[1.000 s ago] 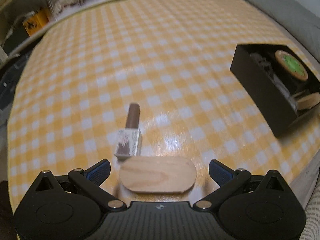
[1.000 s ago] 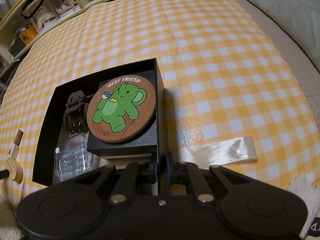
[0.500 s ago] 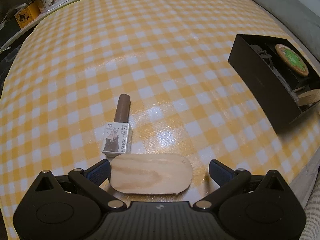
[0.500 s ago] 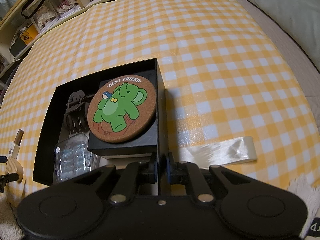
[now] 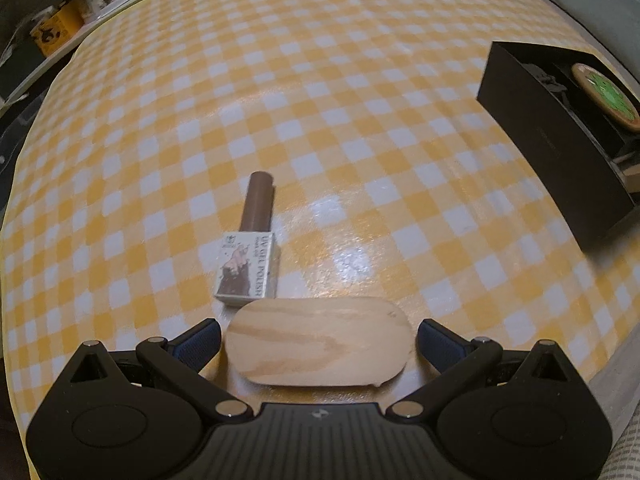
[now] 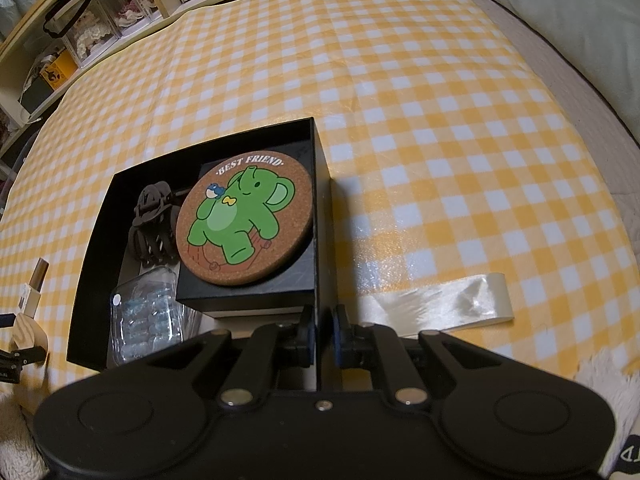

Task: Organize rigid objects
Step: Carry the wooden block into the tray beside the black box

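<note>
An oval wooden block (image 5: 318, 342) lies flat on the checked cloth between the wide-apart fingers of my left gripper (image 5: 318, 340), which is open and not touching it. A brown gel polish bottle (image 5: 250, 248) lies just beyond the block. My right gripper (image 6: 323, 334) is shut on the near right wall of the black box (image 6: 322, 216). Inside that box I see a cork coaster (image 6: 244, 220) with a green elephant on a smaller black box (image 6: 276, 294), a dark hair claw (image 6: 154, 224) and a clear plastic pack (image 6: 148, 316). From the left wrist view the black box (image 5: 548, 136) stands at the right.
A strip of clear tape (image 6: 444, 306) lies on the cloth right of the box. Shelves with bins (image 6: 76, 28) run along the far left. A grey cushion (image 6: 572, 20) borders the far right. White fluffy fabric (image 6: 604, 372) shows at the near edge.
My left gripper has come down closer over the wooden block, which now fills more of the gap between its fingers. The right gripper has stayed still on the box wall.
</note>
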A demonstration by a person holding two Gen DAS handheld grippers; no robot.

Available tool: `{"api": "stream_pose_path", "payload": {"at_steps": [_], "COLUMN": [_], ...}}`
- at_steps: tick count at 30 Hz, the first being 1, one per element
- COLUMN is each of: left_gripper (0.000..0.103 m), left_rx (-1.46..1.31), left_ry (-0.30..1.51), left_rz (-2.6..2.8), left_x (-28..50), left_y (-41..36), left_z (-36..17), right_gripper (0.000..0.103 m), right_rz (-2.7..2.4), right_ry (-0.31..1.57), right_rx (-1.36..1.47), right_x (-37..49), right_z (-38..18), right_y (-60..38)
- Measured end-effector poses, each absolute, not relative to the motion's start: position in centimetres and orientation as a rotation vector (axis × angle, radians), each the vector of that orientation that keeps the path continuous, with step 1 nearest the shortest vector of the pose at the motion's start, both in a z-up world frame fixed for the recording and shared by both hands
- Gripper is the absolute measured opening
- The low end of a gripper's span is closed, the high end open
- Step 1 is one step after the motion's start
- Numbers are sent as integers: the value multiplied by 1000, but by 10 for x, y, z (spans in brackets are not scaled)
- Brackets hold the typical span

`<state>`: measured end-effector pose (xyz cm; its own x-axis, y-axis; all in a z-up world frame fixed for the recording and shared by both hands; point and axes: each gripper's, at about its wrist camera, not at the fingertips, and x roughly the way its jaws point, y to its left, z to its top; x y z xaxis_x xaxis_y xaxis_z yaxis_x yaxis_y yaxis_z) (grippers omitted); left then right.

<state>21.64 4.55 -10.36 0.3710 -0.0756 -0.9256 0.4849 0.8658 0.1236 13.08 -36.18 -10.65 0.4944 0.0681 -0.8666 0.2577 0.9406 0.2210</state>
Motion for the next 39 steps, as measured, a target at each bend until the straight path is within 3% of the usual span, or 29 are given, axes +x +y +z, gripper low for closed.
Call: {"api": "stream_pose_path", "payload": {"at_steps": [3,14,24,39], "left_gripper": [94,93,93,93], "left_rx": [442,384,299,-41], "left_ry": [1152,1178,1072,1012], "left_rz": [-364,-344,-435,-475], "left_x": [219,210,181,172], "left_y": [40,19,-36,-100], "left_z": [-106,-100,-74,-29], "right_gripper": [9,9,9,9], "right_rz": [-118,-117,-118,-117], "right_ry": [1053,1052,1052,1050], "right_rx": [343,343,342,341], "right_x": [131,131,130,130], "right_z": [-107,-107,-107,-106], "right_y": [-362,-362,-361,-361]}}
